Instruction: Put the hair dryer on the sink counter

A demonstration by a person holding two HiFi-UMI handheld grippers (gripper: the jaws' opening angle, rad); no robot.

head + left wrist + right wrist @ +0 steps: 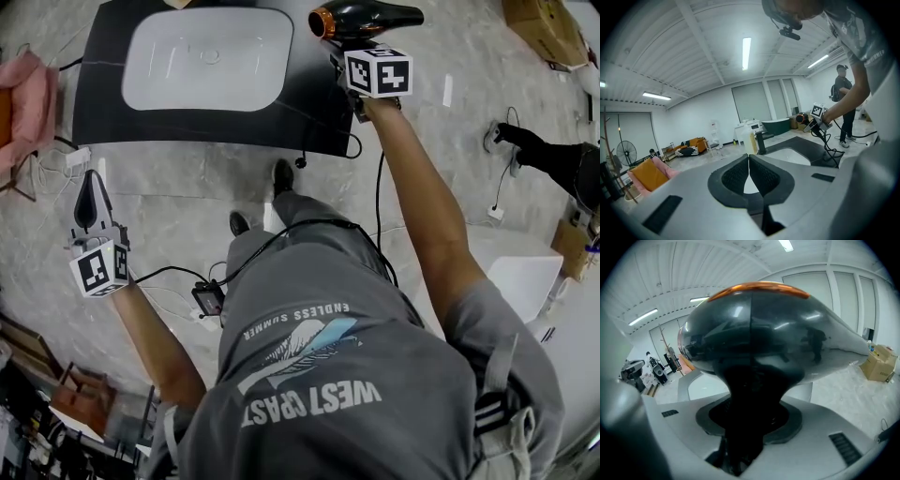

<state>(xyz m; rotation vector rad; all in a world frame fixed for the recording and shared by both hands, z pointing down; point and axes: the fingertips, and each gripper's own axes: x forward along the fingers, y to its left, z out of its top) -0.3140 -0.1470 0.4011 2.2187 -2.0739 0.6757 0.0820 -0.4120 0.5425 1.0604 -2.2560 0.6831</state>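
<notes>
A glossy black hair dryer (pixel 367 18) with an orange ring at its end hangs just past the right edge of the dark sink counter (pixel 103 94). My right gripper (pixel 351 52) is shut on its handle. In the right gripper view the hair dryer (pixel 754 333) fills the picture and its black handle runs down between the jaws of my right gripper (pixel 750 420). My left gripper (pixel 87 208) hangs low over the floor at the left, shut and empty. In the left gripper view, its pads (pixel 749 174) meet, and the hair dryer (pixel 802 117) shows far off.
A white basin (pixel 208 58) is set in the counter, with a black faucet (pixel 761 142) and a soap bottle (pixel 751 143) behind it. The dryer's black cord (pixel 379 202) trails down by my right arm. Pink chair (pixel 26 98) at left; a second person (pixel 843 110) and cardboard boxes (pixel 544 28) at right.
</notes>
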